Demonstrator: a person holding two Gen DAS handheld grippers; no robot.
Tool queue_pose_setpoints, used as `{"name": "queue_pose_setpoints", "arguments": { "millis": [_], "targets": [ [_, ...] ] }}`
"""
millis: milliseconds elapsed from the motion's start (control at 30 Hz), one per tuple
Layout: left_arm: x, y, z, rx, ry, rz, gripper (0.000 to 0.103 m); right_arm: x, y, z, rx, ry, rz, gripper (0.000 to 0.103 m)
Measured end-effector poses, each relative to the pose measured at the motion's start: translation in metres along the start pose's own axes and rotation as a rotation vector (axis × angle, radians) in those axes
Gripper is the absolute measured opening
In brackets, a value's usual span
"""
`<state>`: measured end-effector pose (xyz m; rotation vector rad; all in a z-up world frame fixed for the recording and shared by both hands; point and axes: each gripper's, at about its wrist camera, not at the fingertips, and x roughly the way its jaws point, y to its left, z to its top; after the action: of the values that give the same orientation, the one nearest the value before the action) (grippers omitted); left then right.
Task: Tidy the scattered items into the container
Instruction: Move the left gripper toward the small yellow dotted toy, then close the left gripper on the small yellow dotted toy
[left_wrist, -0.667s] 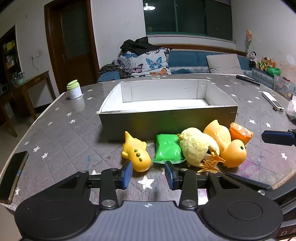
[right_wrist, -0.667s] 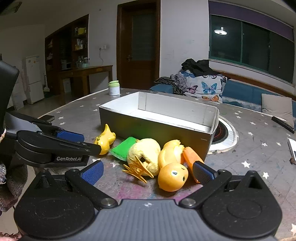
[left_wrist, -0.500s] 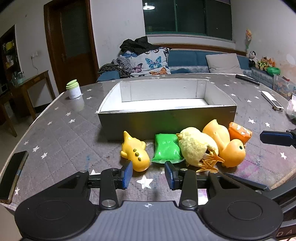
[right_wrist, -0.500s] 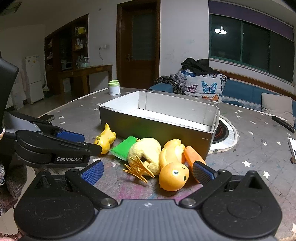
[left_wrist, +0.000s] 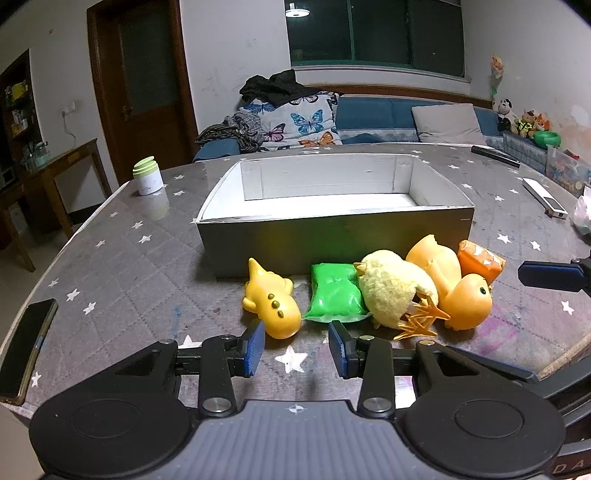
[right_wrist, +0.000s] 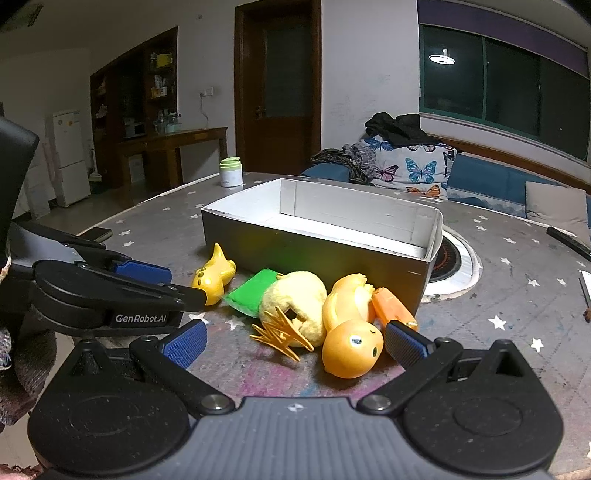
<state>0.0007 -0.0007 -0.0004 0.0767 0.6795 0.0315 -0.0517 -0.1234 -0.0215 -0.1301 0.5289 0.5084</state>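
**Both grippers parked in front of the toy pile, nothing picked up yet**

Nearest first: the left gripper (left_wrist: 296, 347) is seen with its jaws spread and nothing pinched between them, only bare table (left_wrist: 122, 266) showing in the gap. It's tilted downward toward the tabletop, which looks like a setup for a low grab rather than a top-down one. Just ahead of its left pad the yellow squeaky toy (left_wrist: 271, 306) is lying on its side, and just ahead of the right pad the green packet (left_wrist: 335, 293) is lying flat.

The right gripper (right_wrist: 295, 341) is held wide open too, nothing clamped. Between and just beyond its jaws the orange duck (right_wrist: 349, 332) is lying on its side, with the fluffy chick (right_wrist: 295, 306) leaning against it toward the left pad and the orange packet (right_wrist: 391, 308) touching the right pad's side, or very nearly, hard to call.

All five items are bunched in a row against the near wall of the box (left_wrist: 332, 236), probably because that keeps each lift-over short. Beyond them the box is open-topped, and no item can be seen inside.

Farther back, a green-lidded jar (left_wrist: 148, 181) is left well clear of everything.
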Motion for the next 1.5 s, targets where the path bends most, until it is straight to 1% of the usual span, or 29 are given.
{"name": "queue_pose_setpoints", "arguments": {
  "millis": [467,867,1067,1267,1367,1500],
  "targets": [
    [0.002,0.011,0.002,-0.027,0.003,0.004,0.041,0.004,0.005,0.005,-0.025,0.0,0.029,0.103],
    [0.01,0.022,0.007,-0.054,0.02,0.004,0.04,0.018,0.011,0.012,-0.06,0.012,0.063,0.103],
    [0.015,0.036,0.013,-0.087,0.029,0.004,0.04,0.029,0.017,0.019,-0.088,0.013,0.091,0.103],
    [0.02,0.05,0.021,-0.129,0.038,-0.026,0.04,0.04,0.026,0.025,-0.131,0.011,0.116,0.103],
    [0.024,0.054,0.026,-0.152,0.049,-0.055,0.04,0.046,0.029,0.029,-0.147,0.014,0.133,0.103],
    [0.031,0.058,0.033,-0.16,0.061,-0.077,0.04,0.052,0.036,0.034,-0.176,0.01,0.149,0.101]
  ]
}}
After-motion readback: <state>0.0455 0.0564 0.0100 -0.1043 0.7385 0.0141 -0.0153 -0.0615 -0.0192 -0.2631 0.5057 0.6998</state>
